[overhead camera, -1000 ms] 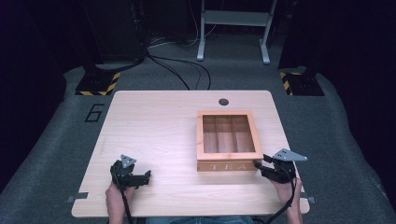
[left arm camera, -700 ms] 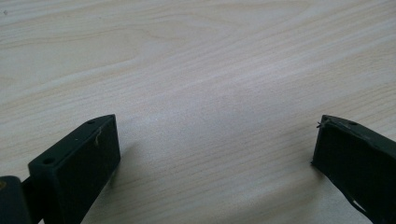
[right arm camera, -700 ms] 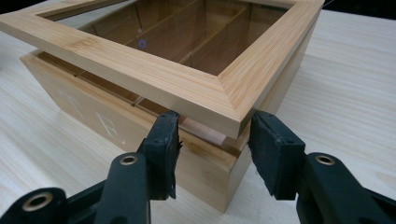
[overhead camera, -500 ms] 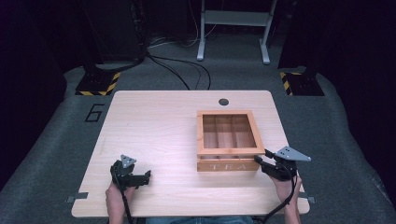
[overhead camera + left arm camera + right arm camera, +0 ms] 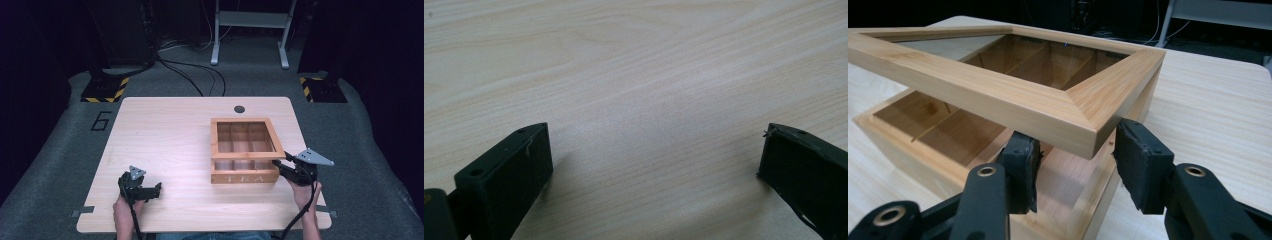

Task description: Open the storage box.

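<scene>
A wooden tea box marked "TEA" stands right of centre on the light wood table. Its window-frame lid is tilted up at the front, with a gap over the compartments. My right gripper is at the box's front right corner. In the right gripper view the lid sits above that gripper. One finger is inside the box under the lid and the other is outside, jaws apart. My left gripper rests near the table's front left. It is open over bare wood.
A black round grommet sits at the table's far edge behind the box. Beyond the table are cables, two yellow-and-black striped bases and a white stand. A "6" is marked on the floor at the left.
The lid's front edge has lifted a little at the corner by the right gripper. The left gripper has stayed put.
</scene>
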